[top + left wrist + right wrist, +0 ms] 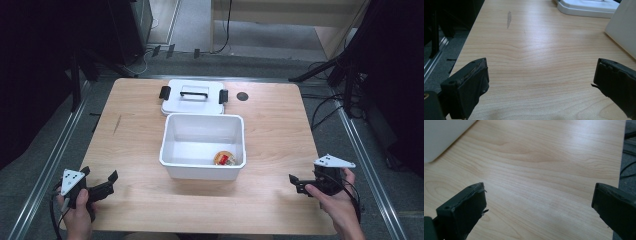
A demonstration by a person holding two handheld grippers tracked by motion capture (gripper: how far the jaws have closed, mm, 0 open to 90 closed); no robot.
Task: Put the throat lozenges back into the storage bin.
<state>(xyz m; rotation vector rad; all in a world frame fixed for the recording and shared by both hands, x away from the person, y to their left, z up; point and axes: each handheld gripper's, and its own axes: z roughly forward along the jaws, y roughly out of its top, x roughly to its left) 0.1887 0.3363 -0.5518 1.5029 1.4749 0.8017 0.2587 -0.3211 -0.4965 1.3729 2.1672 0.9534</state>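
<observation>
1 round item [225, 158] in open white bin [202, 172]; lid [192, 97] behind.

High view overhead, facing forward; both gripper views low, close over the table [280, 150] (shared wood surface).

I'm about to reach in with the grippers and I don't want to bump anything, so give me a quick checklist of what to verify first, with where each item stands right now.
1. Left gripper open and holding nothing: ok, its jaws stand wide apart over bare wood.
2. Right gripper open and holding nothing: ok, the same.
3. White bin uncovered: ok, its top is open.
4. Lid out of the way: ok, it lies flat on the table behind the bin, touching or nearly touching its far wall.
5. Contents of the bin: one small round red and yellow item in the near right corner; what it is, cannot tell.
6. Both grippers apart from the bin: ok, one at each side, near the table's front edge.
</observation>
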